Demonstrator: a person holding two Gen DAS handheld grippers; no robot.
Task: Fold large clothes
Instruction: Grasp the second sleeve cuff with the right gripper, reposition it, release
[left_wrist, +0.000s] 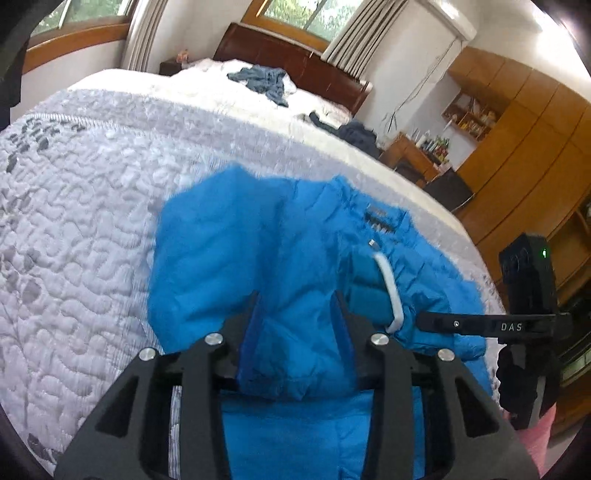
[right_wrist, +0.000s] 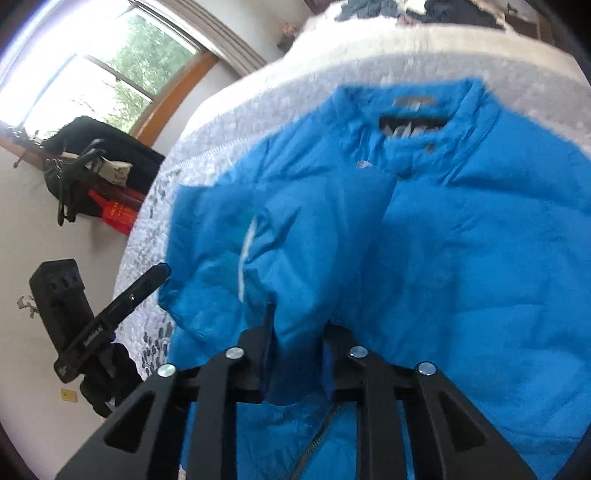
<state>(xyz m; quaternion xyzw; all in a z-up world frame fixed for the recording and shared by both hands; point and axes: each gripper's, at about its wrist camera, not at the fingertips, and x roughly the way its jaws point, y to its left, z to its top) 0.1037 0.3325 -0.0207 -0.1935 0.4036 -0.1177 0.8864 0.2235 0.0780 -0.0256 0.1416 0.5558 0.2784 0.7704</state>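
Note:
A bright blue padded jacket (left_wrist: 236, 254) lies on the quilted grey-white bedspread (left_wrist: 74, 206), collar and label toward the headboard. My left gripper (left_wrist: 297, 314) is shut on a bunched fold of the jacket's lower edge, with fabric filling the space between the fingers. In the right wrist view the same blue jacket (right_wrist: 461, 240) fills most of the frame, its collar (right_wrist: 417, 122) at the far end and a zipper (right_wrist: 317, 435) below. My right gripper (right_wrist: 299, 336) is shut on another fold of the hem. Each gripper shows at the edge of the other's view.
More clothes lie in a blue-grey heap (left_wrist: 262, 81) near the dark headboard (left_wrist: 291, 55). Wooden wardrobes (left_wrist: 524, 147) and a cluttered desk (left_wrist: 421, 155) stand right of the bed. A window (right_wrist: 92, 77) and a black bag (right_wrist: 96, 162) with red items are left of it.

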